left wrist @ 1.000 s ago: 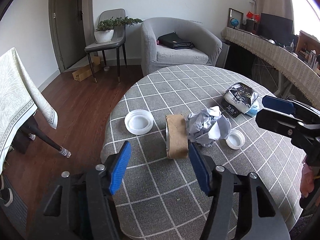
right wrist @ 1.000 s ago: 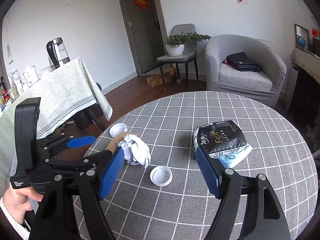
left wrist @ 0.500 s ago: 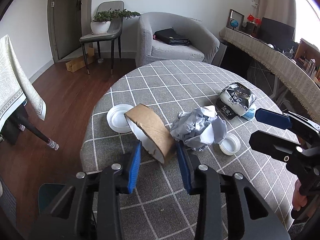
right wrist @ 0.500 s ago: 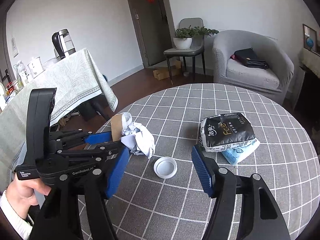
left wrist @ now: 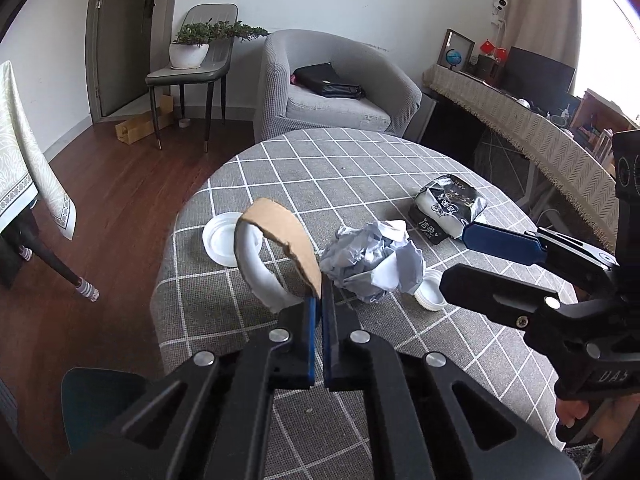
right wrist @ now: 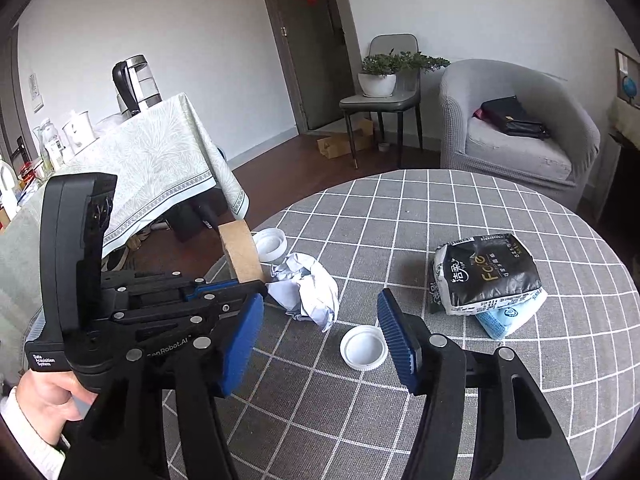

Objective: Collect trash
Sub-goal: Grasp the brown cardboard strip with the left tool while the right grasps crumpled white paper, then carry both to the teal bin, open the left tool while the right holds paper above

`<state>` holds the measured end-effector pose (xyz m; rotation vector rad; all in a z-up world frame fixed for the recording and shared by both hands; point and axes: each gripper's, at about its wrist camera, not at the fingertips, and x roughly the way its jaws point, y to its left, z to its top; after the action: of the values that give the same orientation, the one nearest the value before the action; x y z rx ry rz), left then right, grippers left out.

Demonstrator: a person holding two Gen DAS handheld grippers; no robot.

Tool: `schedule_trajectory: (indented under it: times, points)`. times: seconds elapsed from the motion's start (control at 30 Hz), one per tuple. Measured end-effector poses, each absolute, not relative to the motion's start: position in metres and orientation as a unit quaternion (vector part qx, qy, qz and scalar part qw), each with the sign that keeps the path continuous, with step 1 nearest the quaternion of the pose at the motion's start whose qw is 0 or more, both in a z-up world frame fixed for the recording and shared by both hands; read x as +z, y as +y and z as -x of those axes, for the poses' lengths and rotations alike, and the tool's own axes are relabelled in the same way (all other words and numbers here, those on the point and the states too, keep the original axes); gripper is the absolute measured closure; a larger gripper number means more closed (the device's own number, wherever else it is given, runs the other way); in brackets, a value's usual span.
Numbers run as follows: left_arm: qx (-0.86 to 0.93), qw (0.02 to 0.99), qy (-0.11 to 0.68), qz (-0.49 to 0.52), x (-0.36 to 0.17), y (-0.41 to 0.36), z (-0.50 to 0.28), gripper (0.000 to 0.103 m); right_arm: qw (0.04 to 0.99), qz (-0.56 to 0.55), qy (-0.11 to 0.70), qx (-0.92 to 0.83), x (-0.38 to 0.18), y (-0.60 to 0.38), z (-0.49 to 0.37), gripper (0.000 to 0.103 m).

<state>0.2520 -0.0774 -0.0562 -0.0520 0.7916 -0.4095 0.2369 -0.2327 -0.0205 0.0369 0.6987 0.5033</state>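
Left wrist view: we find the left gripper (left wrist: 318, 312) pressed together on the near end of a brown cardboard strip (left wrist: 282, 236), white on its inner face. The strip curls up and away from the pads and stands clear of the round table (left wrist: 360, 168) with its grey checked cloth. Behind the strip a large white lid (left wrist: 222, 240) lies flat near the table's left edge. Just to the right of the pinched strip sits a crumpled paper ball (left wrist: 372, 260), and beside that a small white cap (left wrist: 430, 292), partly hidden by the right gripper (left wrist: 480, 264), which reaches in from the right. Further back we note a black-and-white tissue pack (left wrist: 448, 206).

Right wrist view: we record the right gripper (right wrist: 320, 336) with its jaws closing and spread apart. The small white cap (right wrist: 363, 347) lies on the cloth between the blue pads, nearer the right one; whether that pad touches it we cannot tell. The crumpled paper ball (right wrist: 306, 290) lies just beyond. The left gripper (right wrist: 224, 292) enters from the left, and a hand (right wrist: 48, 396) holds its handle. The cardboard strip (right wrist: 242, 250) rises from its tips, with the large white lid (right wrist: 270, 244) behind. The tissue pack (right wrist: 486, 274) rests to the right on a light blue packet (right wrist: 508, 316).
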Motion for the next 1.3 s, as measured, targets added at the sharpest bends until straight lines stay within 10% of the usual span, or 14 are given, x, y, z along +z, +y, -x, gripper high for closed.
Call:
schedule_trajectory:
  times: [0.67, 1.07, 1.3]
  points:
    - [-0.194, 0.918, 0.344, 0.03, -0.028, -0.036, -0.228, 0.1, 0.908, -0.003, 0.347, 0.236, -0.026, -0.203, -0.253, 0.021]
    - [-0.174, 0.925, 0.336, 0.034, -0.022, 0.005, -0.219, 0.1, 0.901, 0.02, 0.38, 0.208, -0.041, -0.18, -0.271, 0.055]
    - [-0.156, 0.928, 0.336, 0.037, -0.023, 0.031, -0.215, 0.1, 0.914, 0.019, 0.361, 0.185, -0.032, -0.175, -0.272, 0.058]
